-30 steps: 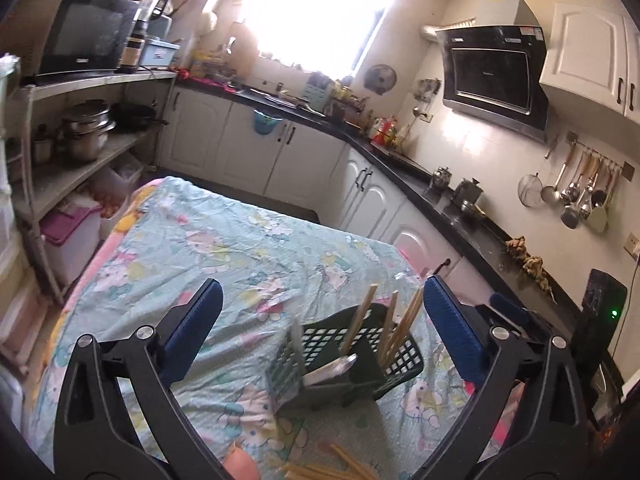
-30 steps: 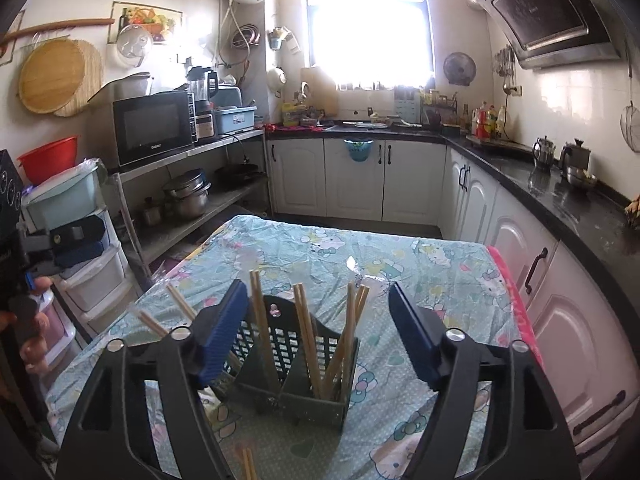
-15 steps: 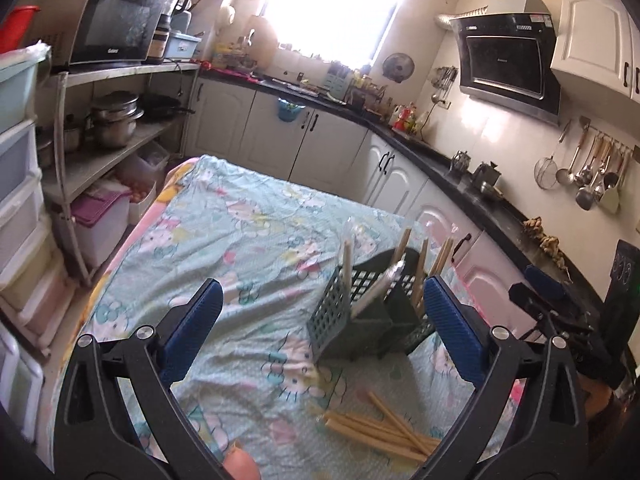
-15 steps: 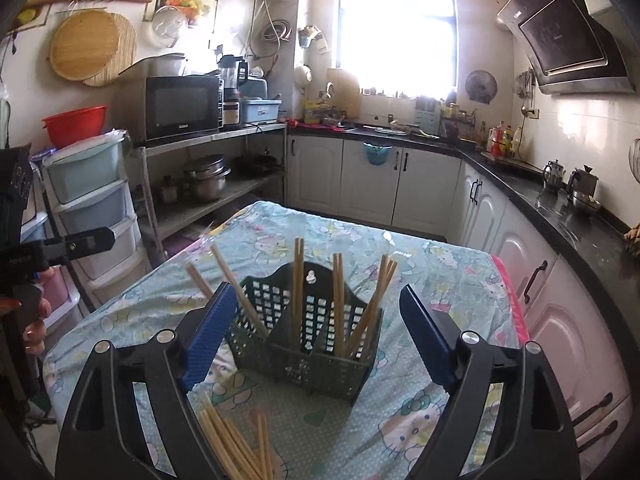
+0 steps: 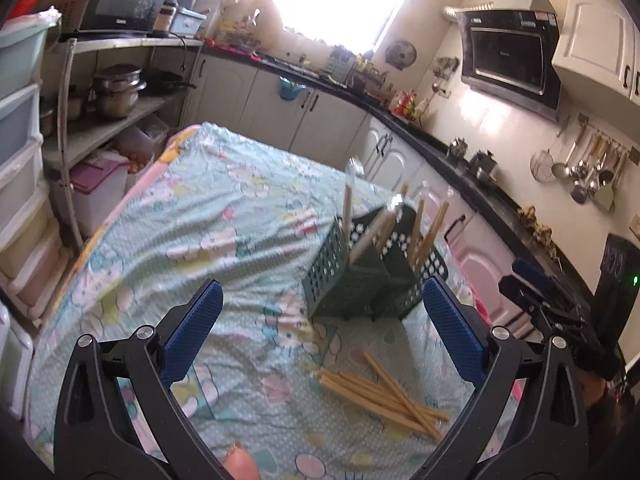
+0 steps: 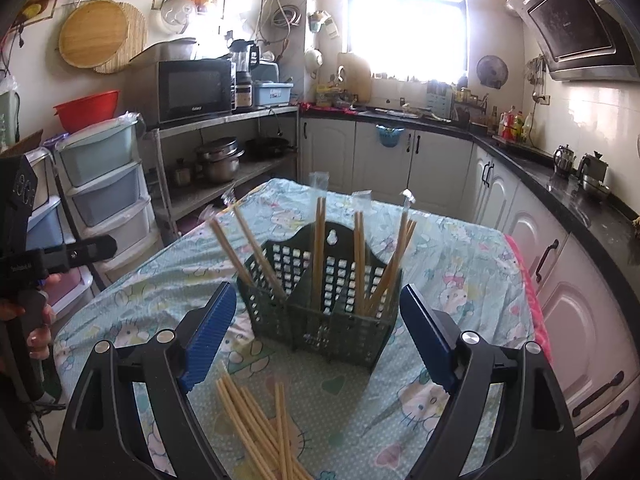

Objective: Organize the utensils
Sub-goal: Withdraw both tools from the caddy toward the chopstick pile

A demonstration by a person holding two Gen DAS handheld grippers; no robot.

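Both grippers lower now vs 1 s back, loose chopsticks (image 6: 256, 428) newly in view on tablecloth (image 5: 192, 232) before green caddy (image 6: 320, 300); more stand inside. Left gripper (image 5: 320, 332), right gripper (image 6: 318, 336) wide apart, empty, right's just widened

Black microwave (image 6: 195, 89) on a shelf at ten o'clock, red bowl (image 6: 87, 109) beside it, range hood (image 6: 576, 26) at two o'clock, steel pots (image 6: 218, 159) below
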